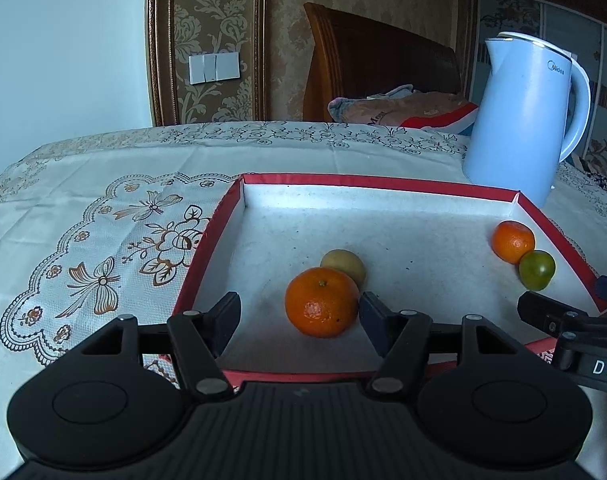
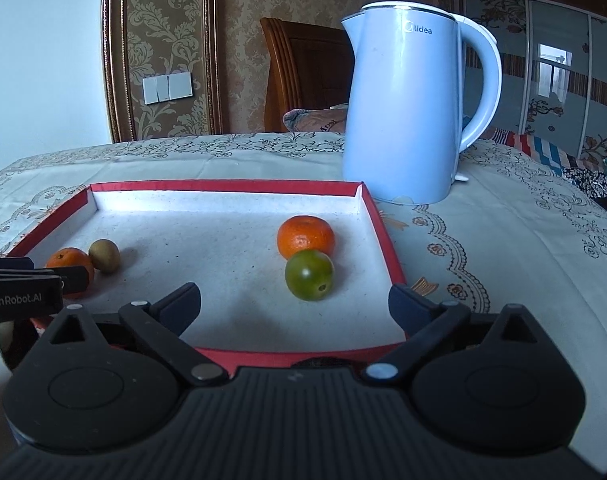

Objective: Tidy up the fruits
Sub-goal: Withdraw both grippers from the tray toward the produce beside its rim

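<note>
A shallow red-rimmed tray (image 1: 207,248) (image 2: 387,248) with a white floor holds the fruit. A large orange mandarin (image 1: 321,307) (image 2: 69,260) lies between the fingers of my left gripper (image 1: 300,304). It sits close to the right finger, with a clear gap to the left one, so the gripper is open. A yellowish round fruit (image 1: 343,266) (image 2: 104,255) rests just behind it. My right gripper (image 2: 294,291) is wide open and low over the tray's near edge. A green fruit (image 2: 309,275) (image 1: 537,270) sits just ahead of its gap, touching a second mandarin (image 2: 305,237) (image 1: 513,241).
A pale blue electric kettle (image 1: 523,120) (image 2: 403,112) stands on the patterned tablecloth (image 1: 103,208) behind the tray's far right corner. A wooden headboard and bedding lie beyond the table. A dark round object (image 2: 7,340) shows at the lower left of the right wrist view.
</note>
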Available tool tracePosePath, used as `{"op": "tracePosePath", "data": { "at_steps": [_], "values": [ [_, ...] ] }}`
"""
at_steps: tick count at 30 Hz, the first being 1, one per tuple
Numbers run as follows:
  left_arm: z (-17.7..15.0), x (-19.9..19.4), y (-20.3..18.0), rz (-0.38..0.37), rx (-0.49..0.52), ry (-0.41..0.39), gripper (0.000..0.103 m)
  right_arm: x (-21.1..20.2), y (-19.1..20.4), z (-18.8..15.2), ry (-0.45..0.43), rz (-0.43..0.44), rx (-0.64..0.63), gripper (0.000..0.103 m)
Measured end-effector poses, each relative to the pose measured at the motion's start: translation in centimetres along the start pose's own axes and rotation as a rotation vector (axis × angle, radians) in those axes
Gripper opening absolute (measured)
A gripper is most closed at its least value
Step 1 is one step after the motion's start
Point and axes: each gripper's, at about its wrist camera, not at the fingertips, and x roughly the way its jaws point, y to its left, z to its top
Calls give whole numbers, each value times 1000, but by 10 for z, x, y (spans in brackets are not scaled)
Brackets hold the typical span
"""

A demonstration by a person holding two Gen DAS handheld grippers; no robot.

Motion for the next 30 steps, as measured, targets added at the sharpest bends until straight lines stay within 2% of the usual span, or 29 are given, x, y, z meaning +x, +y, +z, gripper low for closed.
{"op": "tracePosePath", "data": {
  "at_steps": [5, 8, 19, 21, 30],
  "values": [
    [-4, -12, 8, -14, -32, -11, 66, -8, -2, -3, -17, 15, 16, 101],
    [-6, -15, 10, -14, -37, -18, 76, -6, -3, -3, -11, 12, 20, 102],
    [-19, -35, 7, 6, 38, -75, 76, -7, -3, -4, -11, 4, 17, 103],
    [-22, -39, 9, 12, 41, -82, 79, -7, -2, -4, -10, 2, 14, 103],
    [-26, -44, 24, -23, -19, -57, 80, -8, -2, -5, -9, -3, 7, 103]
  ]
}}
